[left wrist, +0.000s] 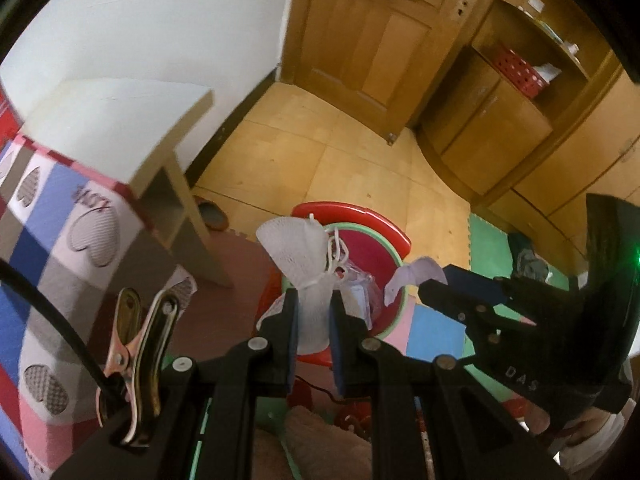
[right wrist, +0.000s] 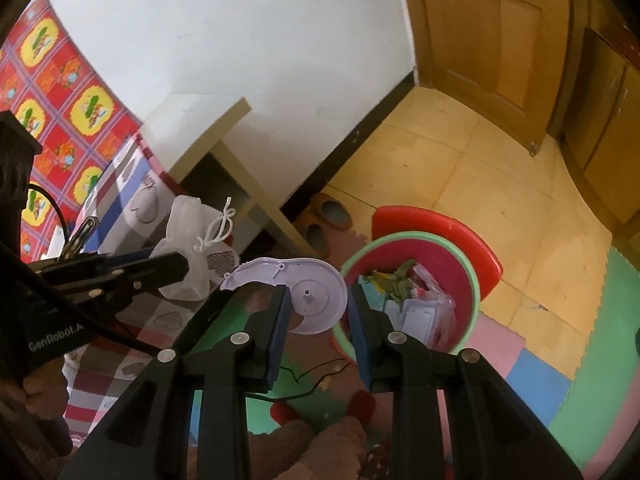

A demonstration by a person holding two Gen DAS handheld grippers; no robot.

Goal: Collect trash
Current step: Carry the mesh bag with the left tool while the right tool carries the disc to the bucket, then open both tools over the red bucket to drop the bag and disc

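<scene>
A person holds 2 black hand-held grippers above a floor of coloured foam mats and yellow tiles.

The left gripper (left wrist: 314,312) has its 2 blue-padded fingers clamped on the gathered neck of a small white mesh drawstring pouch (left wrist: 298,256). The pouch fans out above the fingers, and its white cord (left wrist: 336,252) dangles in loops on the right side of the neck. In the left wrist view the pouch hangs in the air in front of the basin.

The right gripper (right wrist: 318,312) grips a flat, pale lilac plastic tape-dispenser shell (right wrist: 304,288). The round disc part sits between the 2 fingers, with the left finger pressed against its edge; the pointed nose sticks out to the left. Whether the right finger touches the disc cannot be told.

The trash bin is a round basin (right wrist: 476,292) with a green rim and red inner wall, standing on the mats near their edge with the tiles. It holds crumpled wrappers and paper scraps (right wrist: 416,300). A red plastic stool (right wrist: 440,224) shows just behind it.

To the left stands a checked box with heart patterns (left wrist: 80,232) and a pale table (right wrist: 224,128) against the white wall. A pair of brown slippers (right wrist: 326,218) lies on the tiles beside the table leg. A wooden door (left wrist: 368,36) and cabinets (left wrist: 500,120) fill the far side.
</scene>
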